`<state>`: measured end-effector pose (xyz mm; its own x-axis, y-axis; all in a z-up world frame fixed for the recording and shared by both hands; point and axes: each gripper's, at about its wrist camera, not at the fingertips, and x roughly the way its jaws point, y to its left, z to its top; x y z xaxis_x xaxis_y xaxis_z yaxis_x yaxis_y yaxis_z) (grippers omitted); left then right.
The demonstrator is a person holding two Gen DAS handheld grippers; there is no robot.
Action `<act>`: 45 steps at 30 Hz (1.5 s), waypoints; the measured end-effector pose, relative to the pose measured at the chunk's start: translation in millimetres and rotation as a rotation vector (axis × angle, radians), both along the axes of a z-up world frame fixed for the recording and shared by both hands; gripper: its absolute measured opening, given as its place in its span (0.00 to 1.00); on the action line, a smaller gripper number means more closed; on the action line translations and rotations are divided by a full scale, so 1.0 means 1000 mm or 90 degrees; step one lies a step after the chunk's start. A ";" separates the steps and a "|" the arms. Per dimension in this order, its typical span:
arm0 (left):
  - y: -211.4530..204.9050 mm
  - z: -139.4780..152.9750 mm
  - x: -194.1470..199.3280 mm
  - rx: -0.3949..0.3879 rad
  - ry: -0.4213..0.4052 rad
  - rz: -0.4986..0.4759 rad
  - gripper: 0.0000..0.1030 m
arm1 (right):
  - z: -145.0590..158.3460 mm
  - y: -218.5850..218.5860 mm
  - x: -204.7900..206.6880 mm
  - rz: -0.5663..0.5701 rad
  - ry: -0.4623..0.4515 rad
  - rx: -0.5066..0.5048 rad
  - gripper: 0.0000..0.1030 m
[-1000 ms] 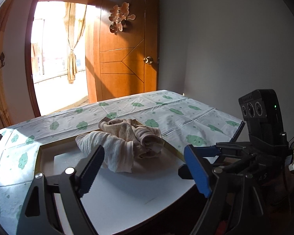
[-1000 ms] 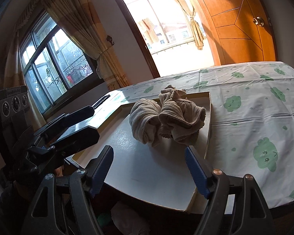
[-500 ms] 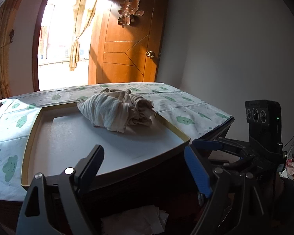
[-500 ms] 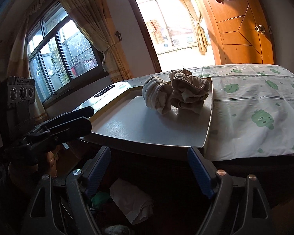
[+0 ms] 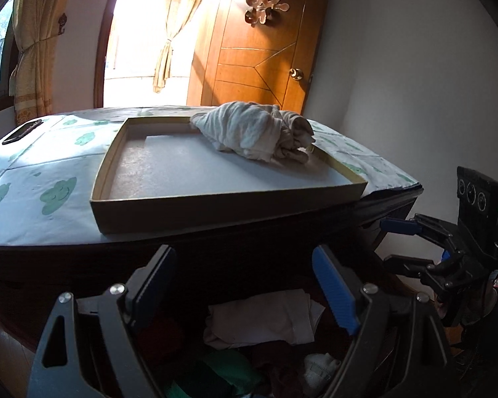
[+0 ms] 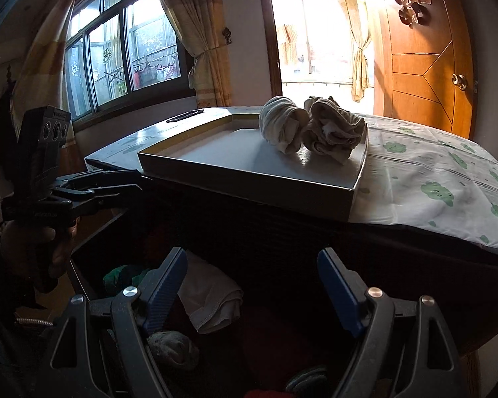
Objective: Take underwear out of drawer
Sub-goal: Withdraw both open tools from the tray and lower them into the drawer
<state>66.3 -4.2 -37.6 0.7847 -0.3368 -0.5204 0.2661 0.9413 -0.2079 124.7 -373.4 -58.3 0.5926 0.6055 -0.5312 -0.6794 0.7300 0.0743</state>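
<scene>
Under the table top a dark drawer [image 6: 93, 235] stands open. A white folded garment [image 5: 265, 318] [image 6: 212, 301] lies in it among a green cloth [image 5: 225, 374] and a grey sock [image 6: 172, 348]. My left gripper [image 5: 244, 285] hangs open just above the white garment, nothing between its jaws. My right gripper [image 6: 252, 288] is open too, over the drawer's dark middle, with the white garment by its left finger. Each gripper shows in the other's view, the left gripper [image 6: 132, 182] at the left and the right gripper [image 5: 395, 243] at the right. Two bundled beige garments [image 5: 255, 129] [image 6: 312, 126] rest in a shallow tray [image 5: 215, 205] [image 6: 249, 175] on top.
The table top wears a white cover with green clouds [image 5: 49, 192] [image 6: 441, 179]. A dark phone [image 5: 21, 132] lies at its far left corner. The table's dark front edge runs just above the drawer. Behind are a wooden door [image 5: 262, 66], a bright doorway and a curtained window [image 6: 123, 56].
Both grippers have sunk from above the tray to in front of the table. The tray now sits higher in both views and the drawer's contents have come into sight. Both stay open.
</scene>
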 end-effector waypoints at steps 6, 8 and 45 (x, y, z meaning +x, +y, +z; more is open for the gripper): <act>0.018 -0.014 -0.004 -0.003 0.034 0.038 0.87 | -0.021 0.010 0.000 0.018 0.012 -0.079 0.80; 0.021 -0.018 -0.004 -0.006 0.048 0.043 0.87 | -0.025 0.014 0.001 0.024 0.013 -0.100 0.80; 0.023 -0.082 0.059 0.098 0.338 0.023 0.75 | -0.069 0.053 0.020 0.086 0.086 -0.266 0.80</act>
<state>124.9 18.9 -119.5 0.4104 -0.2029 -0.8890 0.1293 0.9780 -0.1635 144.4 -320.2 -127.4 0.4312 0.3894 -0.8139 -0.7752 0.6215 -0.1133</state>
